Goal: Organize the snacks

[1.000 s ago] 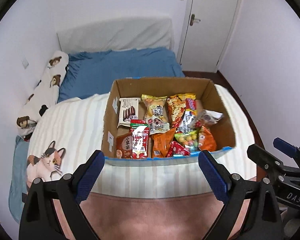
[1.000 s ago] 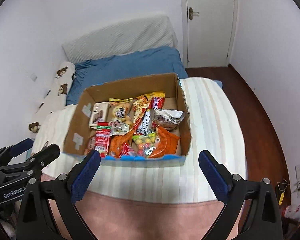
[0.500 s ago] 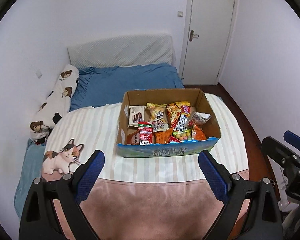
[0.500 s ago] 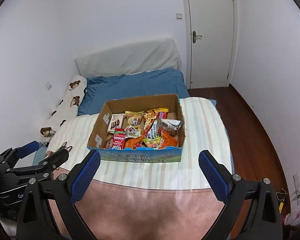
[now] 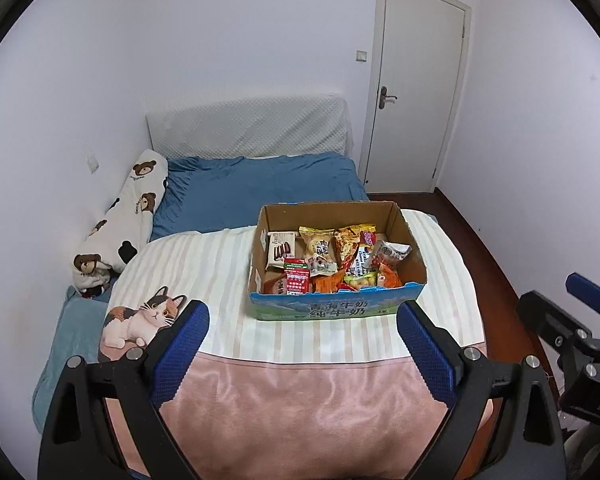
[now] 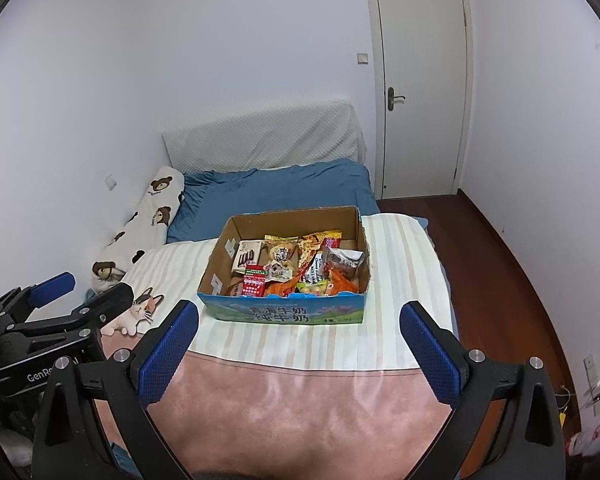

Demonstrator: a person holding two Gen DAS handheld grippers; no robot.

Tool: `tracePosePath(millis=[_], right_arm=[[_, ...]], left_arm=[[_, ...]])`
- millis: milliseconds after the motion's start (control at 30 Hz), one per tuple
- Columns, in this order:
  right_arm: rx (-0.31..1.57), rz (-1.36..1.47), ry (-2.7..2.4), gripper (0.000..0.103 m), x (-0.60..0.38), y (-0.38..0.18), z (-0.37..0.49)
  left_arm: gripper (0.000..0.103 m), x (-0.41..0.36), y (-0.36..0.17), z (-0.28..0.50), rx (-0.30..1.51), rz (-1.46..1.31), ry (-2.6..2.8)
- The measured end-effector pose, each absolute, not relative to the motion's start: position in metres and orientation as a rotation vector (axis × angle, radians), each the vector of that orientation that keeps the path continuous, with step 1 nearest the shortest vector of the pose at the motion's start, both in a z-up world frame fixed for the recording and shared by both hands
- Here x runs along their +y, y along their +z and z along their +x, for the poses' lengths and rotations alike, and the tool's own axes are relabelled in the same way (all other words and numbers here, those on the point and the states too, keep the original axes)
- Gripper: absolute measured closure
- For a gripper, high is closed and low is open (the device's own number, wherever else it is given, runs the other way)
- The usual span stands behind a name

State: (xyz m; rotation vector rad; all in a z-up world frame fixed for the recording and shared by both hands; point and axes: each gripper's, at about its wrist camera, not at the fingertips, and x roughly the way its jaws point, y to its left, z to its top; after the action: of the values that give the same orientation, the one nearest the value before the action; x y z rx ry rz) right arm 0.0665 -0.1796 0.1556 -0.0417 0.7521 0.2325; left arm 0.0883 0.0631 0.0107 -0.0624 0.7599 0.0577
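An open cardboard box [image 5: 414,252] [image 6: 216,264] with a blue printed front stands on the striped blanket on the bed. It holds several snack packets [image 5: 332,258] [image 6: 296,266], among them a red carton [image 5: 297,279] and orange bags. My left gripper [image 5: 302,344] is open and empty, well back from the box over the pink blanket. My right gripper [image 6: 298,344] is open and empty too, also back from the box. The left gripper also shows at the left of the right wrist view [image 6: 64,304].
The bed has a striped white blanket [image 5: 204,264], a pink blanket [image 5: 300,400] at the near end and a blue sheet [image 5: 260,188]. A bear-print pillow [image 5: 132,208] lies along the left wall. A cat print [image 5: 140,320] is near left. A closed door [image 5: 416,88] and wooden floor [image 6: 500,264] are on the right.
Both grippers have pulled back and up from the box, which now looks smaller and farther. Both stay open and empty. The box and snacks have not moved.
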Motion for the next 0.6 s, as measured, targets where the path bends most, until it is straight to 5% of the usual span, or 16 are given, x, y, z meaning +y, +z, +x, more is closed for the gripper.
tracePosePath(millis=[600], right_arm=[[0.78, -0.03, 0.169, 0.0, -0.182, 0.123, 0.113]], left_arm=[[0.007, 0.075, -0.013, 0.119, 0.79, -0.063, 0.104]])
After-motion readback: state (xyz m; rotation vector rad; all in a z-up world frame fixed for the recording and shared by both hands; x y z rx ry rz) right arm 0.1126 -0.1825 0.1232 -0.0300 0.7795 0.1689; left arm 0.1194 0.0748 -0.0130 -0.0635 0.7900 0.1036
